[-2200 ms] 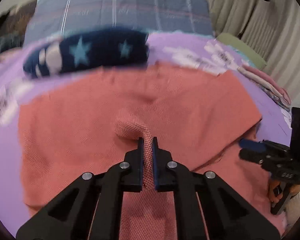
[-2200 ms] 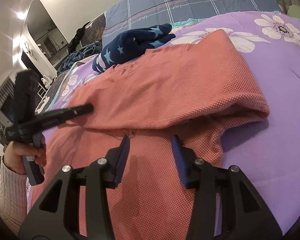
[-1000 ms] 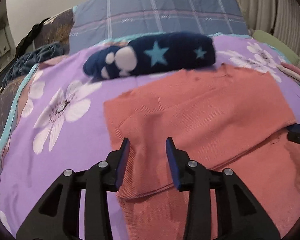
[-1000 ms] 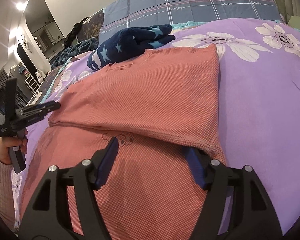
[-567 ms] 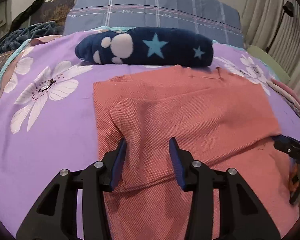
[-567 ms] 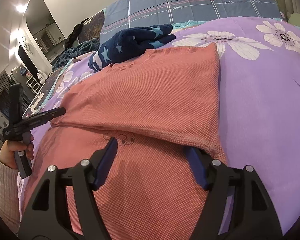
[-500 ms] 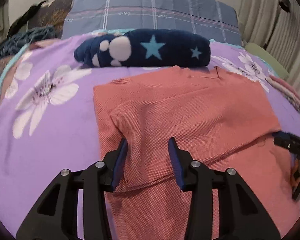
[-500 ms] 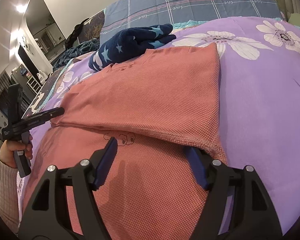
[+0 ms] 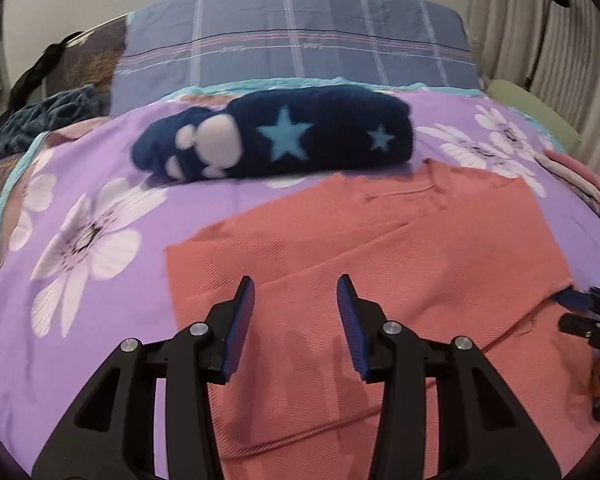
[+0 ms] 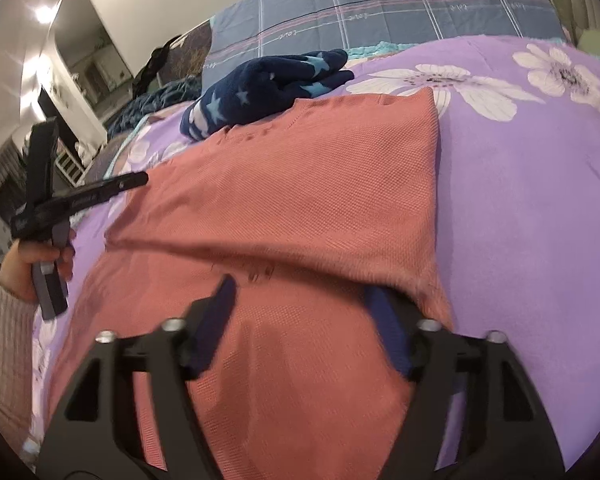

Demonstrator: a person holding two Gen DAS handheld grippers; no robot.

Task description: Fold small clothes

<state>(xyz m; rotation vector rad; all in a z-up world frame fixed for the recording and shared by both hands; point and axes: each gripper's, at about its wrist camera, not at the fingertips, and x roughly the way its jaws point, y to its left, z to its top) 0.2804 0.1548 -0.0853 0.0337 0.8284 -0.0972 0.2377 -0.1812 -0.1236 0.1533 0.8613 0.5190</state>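
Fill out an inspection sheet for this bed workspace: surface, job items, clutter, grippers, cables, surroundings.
Surface: purple floral bedspread, with a blue plaid pillow at the head.
Job's things: salmon garment lying on the bedspread, one layer folded over another.
Clutter: folded navy star blanket just beyond the garment; pink folded clothes at the far right edge.
Grippers: left gripper open over the garment, gripping nothing; right gripper open, jaws just been closing, one finger tucked under the folded layer's edge, fabric lying between the jaws.
Cables: nothing seen.
Surroundings: curtains on the right; a lit room on the left.
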